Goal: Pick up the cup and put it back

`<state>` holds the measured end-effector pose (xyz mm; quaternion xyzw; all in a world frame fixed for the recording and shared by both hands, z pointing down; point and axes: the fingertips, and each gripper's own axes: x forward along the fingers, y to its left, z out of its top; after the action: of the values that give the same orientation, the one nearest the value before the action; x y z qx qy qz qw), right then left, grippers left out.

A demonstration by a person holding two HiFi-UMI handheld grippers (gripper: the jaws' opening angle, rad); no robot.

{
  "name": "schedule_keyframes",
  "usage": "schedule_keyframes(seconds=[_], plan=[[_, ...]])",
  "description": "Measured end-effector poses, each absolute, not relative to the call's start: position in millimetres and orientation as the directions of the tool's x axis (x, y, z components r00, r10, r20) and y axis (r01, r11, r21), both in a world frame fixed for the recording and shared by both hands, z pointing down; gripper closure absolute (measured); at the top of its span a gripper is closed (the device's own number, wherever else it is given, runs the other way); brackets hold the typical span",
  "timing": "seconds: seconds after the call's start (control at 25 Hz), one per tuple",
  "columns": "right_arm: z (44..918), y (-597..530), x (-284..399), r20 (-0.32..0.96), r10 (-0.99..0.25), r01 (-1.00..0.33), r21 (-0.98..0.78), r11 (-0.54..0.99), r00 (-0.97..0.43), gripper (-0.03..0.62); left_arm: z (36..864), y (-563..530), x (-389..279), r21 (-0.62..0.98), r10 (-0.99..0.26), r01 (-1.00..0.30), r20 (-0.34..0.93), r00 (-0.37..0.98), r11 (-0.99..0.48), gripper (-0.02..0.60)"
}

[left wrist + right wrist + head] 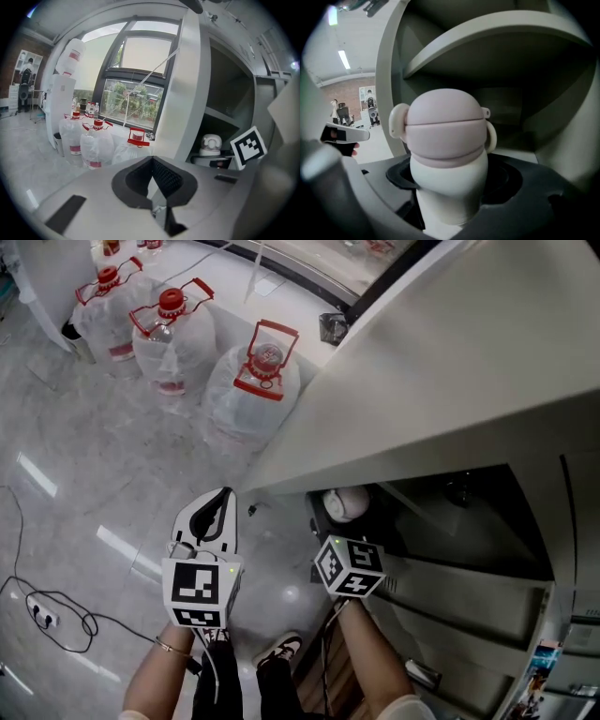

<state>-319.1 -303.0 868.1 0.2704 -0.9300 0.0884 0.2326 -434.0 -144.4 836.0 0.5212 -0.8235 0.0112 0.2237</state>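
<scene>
The cup [446,154] has a white body, a pale pink domed lid and a loop handle. It stands upright between the jaws of my right gripper [449,190], which is shut on its body. In the head view the cup [345,504] is at the mouth of a dark shelf compartment [450,512] in the grey cabinet, just ahead of the right gripper's marker cube [349,567]. Whether it rests on the shelf is hidden. My left gripper [223,502] hangs over the floor to the left of the cabinet, shut and holding nothing. The left gripper view shows the cup [210,143] too.
Three large water jugs with red caps [255,381] stand on the floor by the window, left of the cabinet's side panel [422,381]. A cable and power strip [42,615] lie at the lower left. Drawers [469,606] sit below the shelf. The person's shoe [281,650] is underneath.
</scene>
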Motion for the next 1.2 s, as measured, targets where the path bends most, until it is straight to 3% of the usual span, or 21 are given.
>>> schedule_keyframes(seconds=[1.2], plan=[[876,-352,-343,0.484,-0.482,-0.576,-0.056,0.816,-0.731,0.232,848,-146,-439,0.237,-0.844,-0.845,0.386,-0.372,0.480,0.578]])
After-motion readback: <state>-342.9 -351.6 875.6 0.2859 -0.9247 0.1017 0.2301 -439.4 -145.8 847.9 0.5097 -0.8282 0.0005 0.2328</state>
